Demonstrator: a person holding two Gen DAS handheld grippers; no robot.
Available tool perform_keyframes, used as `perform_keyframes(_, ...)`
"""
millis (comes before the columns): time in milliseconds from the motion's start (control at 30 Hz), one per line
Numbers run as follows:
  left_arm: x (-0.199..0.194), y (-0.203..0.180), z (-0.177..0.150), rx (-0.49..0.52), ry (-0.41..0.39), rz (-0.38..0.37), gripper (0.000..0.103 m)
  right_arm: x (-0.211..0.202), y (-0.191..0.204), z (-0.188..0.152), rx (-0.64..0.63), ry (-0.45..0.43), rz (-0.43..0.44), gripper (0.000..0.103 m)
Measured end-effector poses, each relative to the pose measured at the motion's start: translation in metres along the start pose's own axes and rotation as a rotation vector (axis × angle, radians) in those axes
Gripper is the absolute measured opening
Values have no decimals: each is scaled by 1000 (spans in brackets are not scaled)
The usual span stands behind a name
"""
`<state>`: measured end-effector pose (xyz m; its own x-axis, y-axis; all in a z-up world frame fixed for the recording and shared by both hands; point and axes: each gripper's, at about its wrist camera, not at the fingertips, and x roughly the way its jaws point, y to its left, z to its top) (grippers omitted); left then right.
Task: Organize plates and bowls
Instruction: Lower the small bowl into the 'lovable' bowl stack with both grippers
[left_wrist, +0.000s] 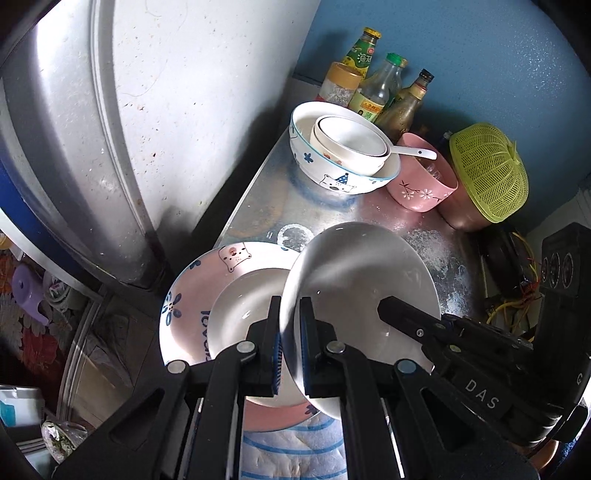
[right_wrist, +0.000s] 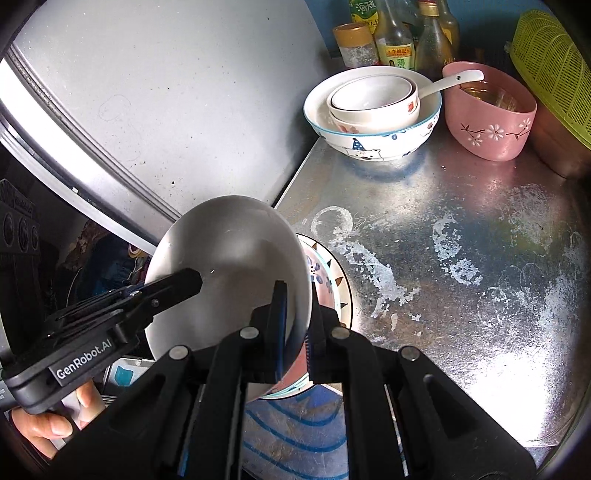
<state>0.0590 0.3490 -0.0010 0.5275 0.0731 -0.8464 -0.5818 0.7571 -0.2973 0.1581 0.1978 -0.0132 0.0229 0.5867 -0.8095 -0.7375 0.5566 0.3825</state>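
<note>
A plain white plate (left_wrist: 354, 280) is held tilted above the metal counter (right_wrist: 461, 266) by both grippers. My left gripper (left_wrist: 290, 325) is shut on its left rim. My right gripper (right_wrist: 297, 317) is shut on its right rim; the plate also shows in the right wrist view (right_wrist: 229, 258). Under it lies a white dish (left_wrist: 243, 314) on a pink bear-print plate (left_wrist: 192, 306), whose edge shows in the right wrist view (right_wrist: 325, 280). Behind, a large bear-print bowl (left_wrist: 332, 177) holds nested small white bowls (left_wrist: 351, 147) and a spoon (left_wrist: 417, 152).
A pink flowered bowl (left_wrist: 421, 184) with a glass inside stands right of the stack. A green plastic strainer (left_wrist: 491, 173) lies on a pot at the far right. Several sauce bottles (left_wrist: 380, 88) stand in the back corner. A white fridge side (left_wrist: 184, 110) borders the counter on the left.
</note>
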Motion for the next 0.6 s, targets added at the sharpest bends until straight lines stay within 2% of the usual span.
perform_keyframes(233,7,24,-8,-31,23,23,6,24,18,-2,-45,50,-4,9)
perform_keyframes(600,18,37,-10,-30,47,34,7,42,23,-3,-57,90,-10,9)
